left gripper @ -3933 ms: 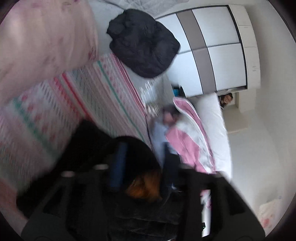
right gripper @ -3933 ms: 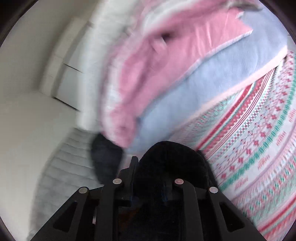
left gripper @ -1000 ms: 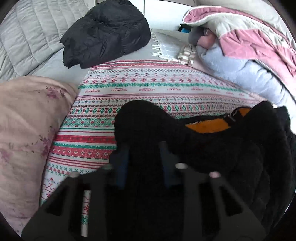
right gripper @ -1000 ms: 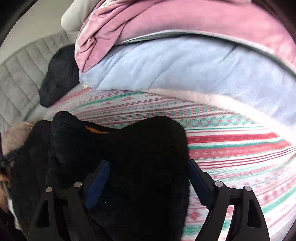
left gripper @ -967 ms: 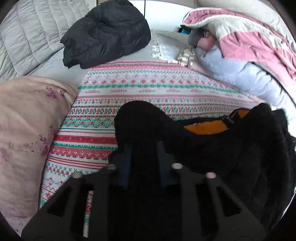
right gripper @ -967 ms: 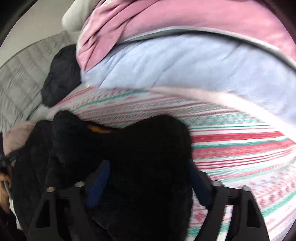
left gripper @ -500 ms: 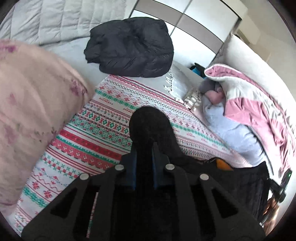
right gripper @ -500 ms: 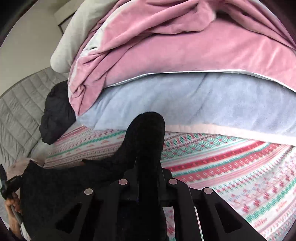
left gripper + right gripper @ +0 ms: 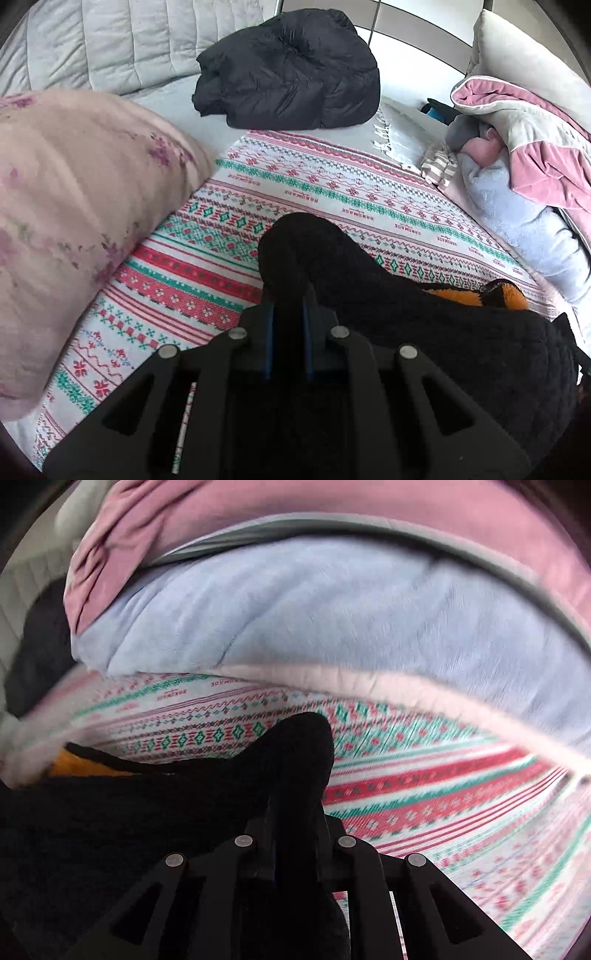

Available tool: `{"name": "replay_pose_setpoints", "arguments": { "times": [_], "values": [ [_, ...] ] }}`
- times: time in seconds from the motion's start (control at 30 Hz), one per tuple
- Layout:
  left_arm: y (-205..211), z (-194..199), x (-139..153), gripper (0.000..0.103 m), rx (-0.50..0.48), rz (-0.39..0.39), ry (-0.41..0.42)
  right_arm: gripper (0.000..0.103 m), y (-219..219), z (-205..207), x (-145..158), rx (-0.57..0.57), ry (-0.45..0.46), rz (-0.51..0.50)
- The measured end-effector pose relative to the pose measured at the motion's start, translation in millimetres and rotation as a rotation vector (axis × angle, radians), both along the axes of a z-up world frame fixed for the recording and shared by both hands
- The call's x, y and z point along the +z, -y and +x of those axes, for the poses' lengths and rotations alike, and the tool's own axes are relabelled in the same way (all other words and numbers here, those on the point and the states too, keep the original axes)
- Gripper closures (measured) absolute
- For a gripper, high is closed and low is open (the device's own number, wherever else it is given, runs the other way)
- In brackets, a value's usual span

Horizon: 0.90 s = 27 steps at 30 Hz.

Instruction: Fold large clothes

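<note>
A black fleece garment [image 9: 424,325] with an orange lining [image 9: 502,293] hangs stretched over the patterned bedspread [image 9: 295,184]. My left gripper [image 9: 288,314] is shut on one bunched corner of it, and the cloth bulges past the blue pads. My right gripper [image 9: 295,801] is shut on another corner of the black fleece garment [image 9: 129,812], with the orange lining [image 9: 79,766] showing at the left. The fingertips of both grippers are hidden in the cloth.
A floral pink pillow [image 9: 74,221] lies at the left. A black puffer jacket [image 9: 291,70] sits at the far side by the grey headboard [image 9: 129,40]. A heap of pink and light blue blankets [image 9: 524,177] fills the right; it also looms close in the right wrist view [image 9: 332,602].
Both grippers closed on the garment's corners, which were held in wide jaws a second ago. The garment has been lifted and drawn taut between them. The right view is blurred from movement.
</note>
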<state>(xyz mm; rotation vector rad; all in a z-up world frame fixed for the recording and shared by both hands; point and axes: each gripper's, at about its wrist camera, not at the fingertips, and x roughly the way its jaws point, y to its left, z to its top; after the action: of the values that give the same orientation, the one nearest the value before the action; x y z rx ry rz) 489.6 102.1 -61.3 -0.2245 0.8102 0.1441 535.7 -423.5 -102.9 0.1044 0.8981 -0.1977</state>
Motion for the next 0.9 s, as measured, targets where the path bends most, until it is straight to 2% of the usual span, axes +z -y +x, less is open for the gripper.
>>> {"name": "replay_pose_setpoints", "arguments": {
  "times": [0.07, 0.1, 0.13, 0.17, 0.2, 0.23, 0.27, 0.4, 0.47, 0.53, 0.6, 0.7, 0.8, 0.9],
  "values": [
    [-2.7, -0.3, 0.0, 0.087, -0.005, -0.006, 0.000, 0.071, 6.6, -2.1, 1.3, -0.038, 0.004, 0.020],
    [-4.9, -0.9, 1.3, 0.085, -0.017, -0.021, -0.003, 0.058, 12.0, -4.6, 4.5, -0.052, 0.002, 0.042],
    [-6.3, -1.5, 3.0, 0.084, -0.028, -0.040, -0.003, 0.053, 13.1, -5.6, 8.5, -0.055, -0.004, 0.058],
    [-8.8, -2.7, 6.8, 0.078, -0.035, -0.058, -0.001, 0.051, 17.2, -10.3, 16.8, -0.057, -0.011, 0.092],
    [-14.2, -5.5, 13.9, 0.074, -0.029, -0.087, 0.006, 0.045, 20.3, -15.8, 25.9, -0.052, -0.011, 0.123],
    [-15.8, -7.8, 18.2, 0.071, -0.029, -0.111, 0.017, 0.037, 20.9, -21.4, 33.9, -0.045, -0.002, 0.143],
    [-19.1, -10.8, 25.0, 0.065, -0.034, -0.143, 0.030, 0.035, 20.1, -31.8, 46.3, -0.032, 0.021, 0.160],
    [-22.2, -29.0, 56.7, 0.052, -0.038, -0.200, 0.079, 0.021, 7.5, -77.6, 84.0, 0.050, 0.092, 0.104],
    [-14.6, -43.9, 71.0, 0.051, -0.046, -0.212, 0.090, 0.020, -1.2, -96.1, 91.7, 0.087, 0.082, 0.107],
    [-3.3, -57.1, 76.5, 0.050, -0.068, -0.224, 0.090, 0.020, -8.5, -114.0, 97.5, 0.132, 0.084, 0.159],
    [19.9, -73.4, 79.6, 0.048, -0.133, -0.214, 0.079, 0.020, -17.6, -133.9, 97.0, 0.145, 0.081, 0.240],
    [63.4, -99.2, 79.3, 0.047, -0.236, -0.129, 0.072, 0.020, -46.5, -151.2, 87.3, 0.224, 0.039, 0.306],
    [105.7, -119.7, 65.5, 0.046, -0.327, -0.044, 0.046, 0.020, -74.2, -162.5, 75.1, 0.268, 0.005, 0.260],
    [119.2, -122.0, 42.6, 0.045, -0.290, 0.057, -0.018, 0.020, -76.8, -165.4, 52.6, 0.247, -0.039, 0.253]
  ]
}}
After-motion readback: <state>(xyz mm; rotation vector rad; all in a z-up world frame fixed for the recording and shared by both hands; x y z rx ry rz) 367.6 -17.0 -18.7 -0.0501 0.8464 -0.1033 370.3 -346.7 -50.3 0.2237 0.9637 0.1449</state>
